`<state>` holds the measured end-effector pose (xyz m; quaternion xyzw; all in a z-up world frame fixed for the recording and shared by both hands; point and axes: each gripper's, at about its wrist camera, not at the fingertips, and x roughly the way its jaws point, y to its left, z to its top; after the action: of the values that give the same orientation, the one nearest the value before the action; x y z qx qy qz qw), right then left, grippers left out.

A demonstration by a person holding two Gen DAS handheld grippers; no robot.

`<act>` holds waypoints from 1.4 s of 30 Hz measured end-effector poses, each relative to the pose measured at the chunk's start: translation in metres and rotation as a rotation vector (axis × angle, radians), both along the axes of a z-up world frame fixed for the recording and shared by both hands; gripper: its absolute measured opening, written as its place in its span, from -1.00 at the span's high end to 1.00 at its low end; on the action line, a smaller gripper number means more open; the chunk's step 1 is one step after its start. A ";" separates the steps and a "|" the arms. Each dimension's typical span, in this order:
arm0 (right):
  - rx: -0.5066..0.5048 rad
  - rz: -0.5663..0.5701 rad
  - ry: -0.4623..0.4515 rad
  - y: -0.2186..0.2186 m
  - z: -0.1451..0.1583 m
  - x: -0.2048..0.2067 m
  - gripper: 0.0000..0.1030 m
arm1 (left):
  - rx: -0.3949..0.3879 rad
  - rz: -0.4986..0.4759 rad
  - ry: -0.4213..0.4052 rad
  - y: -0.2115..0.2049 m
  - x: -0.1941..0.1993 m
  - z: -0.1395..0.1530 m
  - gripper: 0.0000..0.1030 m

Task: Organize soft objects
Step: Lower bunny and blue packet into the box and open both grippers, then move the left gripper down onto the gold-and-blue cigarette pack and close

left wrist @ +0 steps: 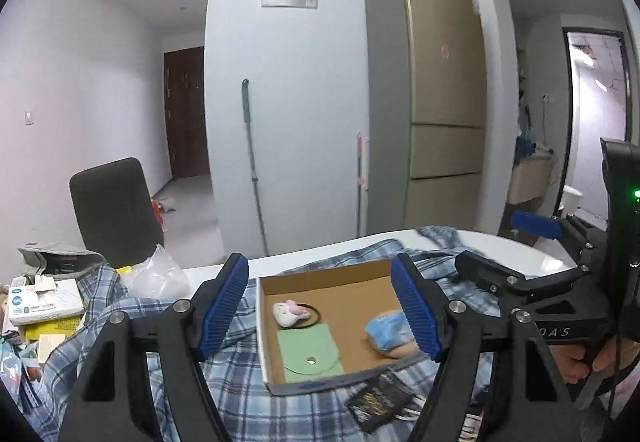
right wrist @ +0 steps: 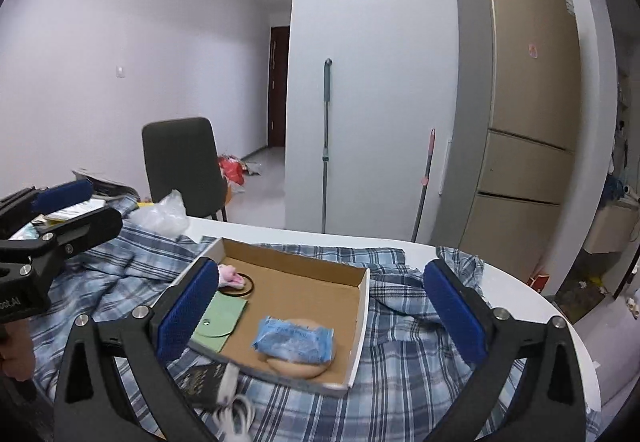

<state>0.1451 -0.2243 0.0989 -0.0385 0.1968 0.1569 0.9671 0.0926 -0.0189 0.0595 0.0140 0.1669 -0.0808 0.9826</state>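
Note:
A shallow cardboard box (left wrist: 352, 278) (right wrist: 362, 306) lies on a blue plaid shirt (left wrist: 240, 390) (right wrist: 404, 354) on the white table. In it lie a pink-and-white plush hair tie (left wrist: 288, 313) (right wrist: 231, 277), a green pouch (left wrist: 310, 356) (right wrist: 218, 320) and a blue packet on a tan round pad (left wrist: 390, 332) (right wrist: 294, 338). My left gripper (left wrist: 320, 308) is open and empty above the box's near side. My right gripper (right wrist: 320, 312) is open and empty above the box; its body (left wrist: 560, 294) shows at the right of the left wrist view.
A black booklet (left wrist: 376, 404) (right wrist: 200, 378) and white cable (right wrist: 236, 412) lie at the box's near edge. Boxes and papers (left wrist: 44, 302) and a clear bag (left wrist: 158, 276) (right wrist: 164, 215) crowd the table's left. A dark chair (left wrist: 114, 209) (right wrist: 182, 165), mops and a fridge (left wrist: 436, 101) stand behind.

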 end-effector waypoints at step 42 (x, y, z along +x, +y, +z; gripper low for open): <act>-0.025 -0.070 0.115 -0.064 -0.050 -0.062 -0.98 | -0.042 -0.101 0.289 -0.041 -0.054 -0.075 -1.00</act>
<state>0.0830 -0.2883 0.0489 -0.0346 0.2554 0.1223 0.9584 0.0385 -0.0597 -0.0158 -0.0097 0.3038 -0.1346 0.9431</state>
